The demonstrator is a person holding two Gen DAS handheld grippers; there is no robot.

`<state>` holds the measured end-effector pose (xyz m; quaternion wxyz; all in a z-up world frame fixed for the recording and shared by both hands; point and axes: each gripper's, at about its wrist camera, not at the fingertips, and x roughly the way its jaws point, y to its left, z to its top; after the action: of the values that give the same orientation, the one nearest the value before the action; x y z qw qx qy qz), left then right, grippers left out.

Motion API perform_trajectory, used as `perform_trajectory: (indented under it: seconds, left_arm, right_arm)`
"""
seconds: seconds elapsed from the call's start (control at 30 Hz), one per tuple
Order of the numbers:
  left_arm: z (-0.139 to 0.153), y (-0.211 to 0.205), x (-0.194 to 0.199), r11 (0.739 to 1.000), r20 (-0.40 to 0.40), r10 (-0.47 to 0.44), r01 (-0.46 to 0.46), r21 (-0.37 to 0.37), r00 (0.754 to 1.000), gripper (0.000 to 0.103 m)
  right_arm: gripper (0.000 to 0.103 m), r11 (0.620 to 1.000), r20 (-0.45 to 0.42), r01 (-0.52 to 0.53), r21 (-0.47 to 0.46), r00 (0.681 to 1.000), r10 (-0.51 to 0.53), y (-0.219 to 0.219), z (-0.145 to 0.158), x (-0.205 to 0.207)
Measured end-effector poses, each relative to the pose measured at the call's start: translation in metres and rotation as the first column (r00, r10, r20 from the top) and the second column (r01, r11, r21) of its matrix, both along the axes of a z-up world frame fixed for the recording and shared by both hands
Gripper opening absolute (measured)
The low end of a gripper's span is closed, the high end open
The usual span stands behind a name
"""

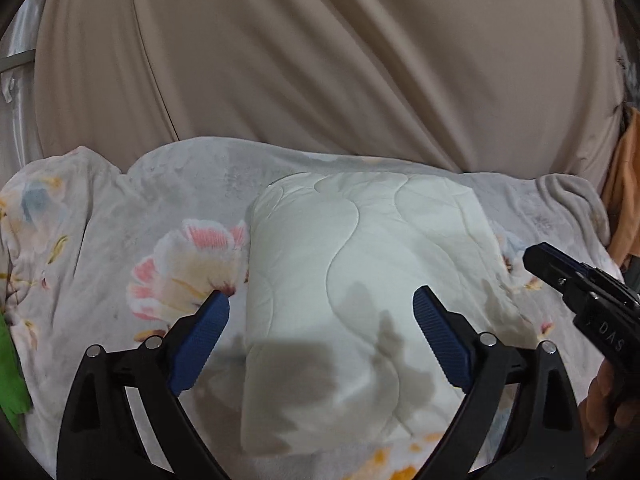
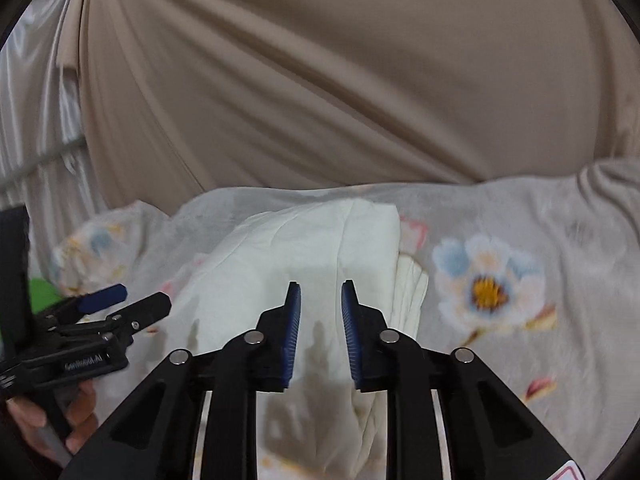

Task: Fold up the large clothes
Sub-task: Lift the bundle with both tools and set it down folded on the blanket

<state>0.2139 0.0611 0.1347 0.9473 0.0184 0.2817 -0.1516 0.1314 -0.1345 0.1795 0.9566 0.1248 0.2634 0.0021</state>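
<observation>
A white quilted cloth (image 1: 360,280) lies folded into a thick rectangular bundle on a floral bedspread (image 1: 120,240). My left gripper (image 1: 320,300) is wide open and empty, hovering above the bundle's near left part. In the right wrist view the bundle (image 2: 312,252) shows stacked folded layers along its right edge. My right gripper (image 2: 320,292) is open with a narrow gap and empty, above the bundle's near end. The right gripper also shows in the left wrist view (image 1: 580,284), and the left gripper shows at the left of the right wrist view (image 2: 120,300).
A beige curtain (image 1: 320,60) hangs behind the bed. An orange cloth (image 1: 624,200) hangs at the far right. A green item (image 1: 10,380) lies at the bed's left edge. The floral bedspread (image 2: 520,280) extends to the right of the bundle.
</observation>
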Motion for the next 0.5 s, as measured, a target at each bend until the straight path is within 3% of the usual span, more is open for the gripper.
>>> perform_trajectory:
  seconds: [0.07, 0.2, 0.3, 0.5]
  left_arm:
    - [-0.009, -0.009, 0.014, 1.0, -0.03, 0.011, -0.01, 0.011, 1.0, 0.091]
    - [-0.036, -0.02, 0.039, 0.999, -0.095, 0.033, -0.029, 0.035, 0.995, 0.095]
    - [-0.047, -0.023, 0.044, 0.999, -0.082, 0.037, -0.034, 0.042, 0.996, 0.098]
    - [-0.061, -0.033, 0.049, 0.995, -0.034, 0.051, -0.048, 0.087, 0.998, 0.098]
  right_arm:
    - [0.008, 1.0, -0.044, 0.009, 0.002, 0.999, -0.008, 0.001, -0.007, 0.027]
    - [0.007, 0.998, -0.148, 0.055, 0.035, 0.988, -0.049, -0.009, -0.042, 0.068]
    - [0.005, 0.996, -0.187, 0.066, 0.062, 0.981, -0.053, -0.018, -0.075, 0.082]
    - [0.005, 0.997, -0.175, 0.039, 0.06, 0.984, -0.028, -0.019, -0.102, 0.092]
